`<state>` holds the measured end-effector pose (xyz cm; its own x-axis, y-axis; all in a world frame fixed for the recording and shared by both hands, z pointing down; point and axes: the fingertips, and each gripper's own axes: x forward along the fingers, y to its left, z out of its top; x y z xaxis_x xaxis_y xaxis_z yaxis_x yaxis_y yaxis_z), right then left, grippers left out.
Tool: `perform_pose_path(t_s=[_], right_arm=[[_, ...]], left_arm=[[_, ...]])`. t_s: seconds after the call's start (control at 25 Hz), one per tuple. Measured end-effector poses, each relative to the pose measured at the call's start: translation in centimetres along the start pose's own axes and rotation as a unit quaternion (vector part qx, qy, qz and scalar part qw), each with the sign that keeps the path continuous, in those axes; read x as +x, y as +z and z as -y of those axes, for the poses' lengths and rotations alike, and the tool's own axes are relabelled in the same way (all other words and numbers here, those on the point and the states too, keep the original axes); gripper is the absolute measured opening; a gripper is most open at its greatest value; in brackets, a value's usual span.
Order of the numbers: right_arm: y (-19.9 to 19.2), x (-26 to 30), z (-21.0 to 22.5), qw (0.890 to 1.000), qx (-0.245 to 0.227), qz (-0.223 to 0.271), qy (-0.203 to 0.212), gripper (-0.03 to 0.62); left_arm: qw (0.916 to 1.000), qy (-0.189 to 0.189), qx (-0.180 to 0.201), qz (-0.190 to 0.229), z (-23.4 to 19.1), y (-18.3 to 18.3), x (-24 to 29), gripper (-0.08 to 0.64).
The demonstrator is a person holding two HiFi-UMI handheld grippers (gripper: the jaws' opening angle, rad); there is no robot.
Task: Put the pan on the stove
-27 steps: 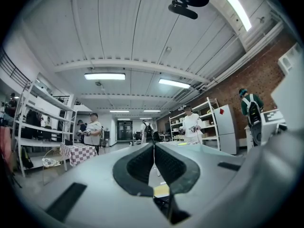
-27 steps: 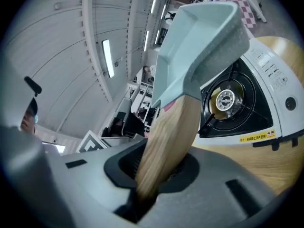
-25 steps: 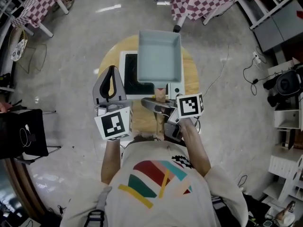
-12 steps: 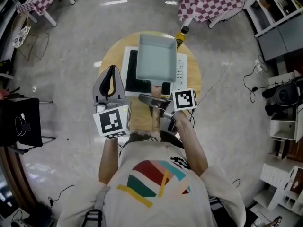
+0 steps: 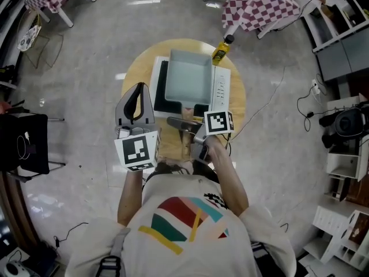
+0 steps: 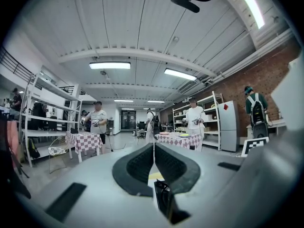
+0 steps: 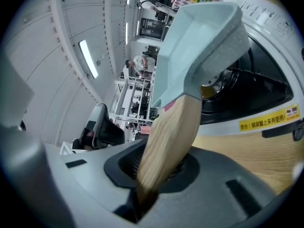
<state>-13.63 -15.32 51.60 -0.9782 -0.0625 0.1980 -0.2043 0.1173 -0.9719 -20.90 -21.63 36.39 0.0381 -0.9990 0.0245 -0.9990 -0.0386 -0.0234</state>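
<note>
A pale blue-green square pan (image 5: 187, 79) with a wooden handle (image 5: 189, 115) hangs over the black glass of the white stove (image 5: 222, 85) on the round wooden table (image 5: 136, 74). My right gripper (image 5: 190, 126) is shut on the handle near the table's front. In the right gripper view the handle (image 7: 166, 137) runs out from between the jaws of the right gripper (image 7: 159, 167) to the pan (image 7: 194, 37), which is tilted above the stove (image 7: 256, 99). My left gripper (image 5: 137, 91) stands left of the stove, pointing upward. It (image 6: 153, 148) is shut on nothing.
A yellow bottle (image 5: 222, 51) stands at the table's back right, beside the stove. Checkered tables (image 5: 259, 2) and shelving surround the area, and cables (image 5: 300, 91) lie on the floor. Several people (image 6: 97, 122) stand far off in the left gripper view.
The pan looks smaller and has sunk toward the stove's glass, and the right gripper has come forward and down with it. The left gripper has stayed put.
</note>
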Motion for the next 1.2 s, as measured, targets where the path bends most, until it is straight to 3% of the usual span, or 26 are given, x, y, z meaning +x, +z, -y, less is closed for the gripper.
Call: perform_pose_path(t_s=[0.56, 1.2], right_arm=[[-0.3, 0.9, 2.9, 0.999, 0.000, 0.002, -0.039, 0.044], [-0.1, 1.4, 4.4, 0.999, 0.006, 0.013, -0.045, 0.035]], left_arm=[[0.9998, 0.018, -0.001, -0.012, -1.3, -0.2, -0.3, 0.008], [0.9993, 0.028, -0.006, -0.023, -1.8, -0.1, 0.1, 0.008]])
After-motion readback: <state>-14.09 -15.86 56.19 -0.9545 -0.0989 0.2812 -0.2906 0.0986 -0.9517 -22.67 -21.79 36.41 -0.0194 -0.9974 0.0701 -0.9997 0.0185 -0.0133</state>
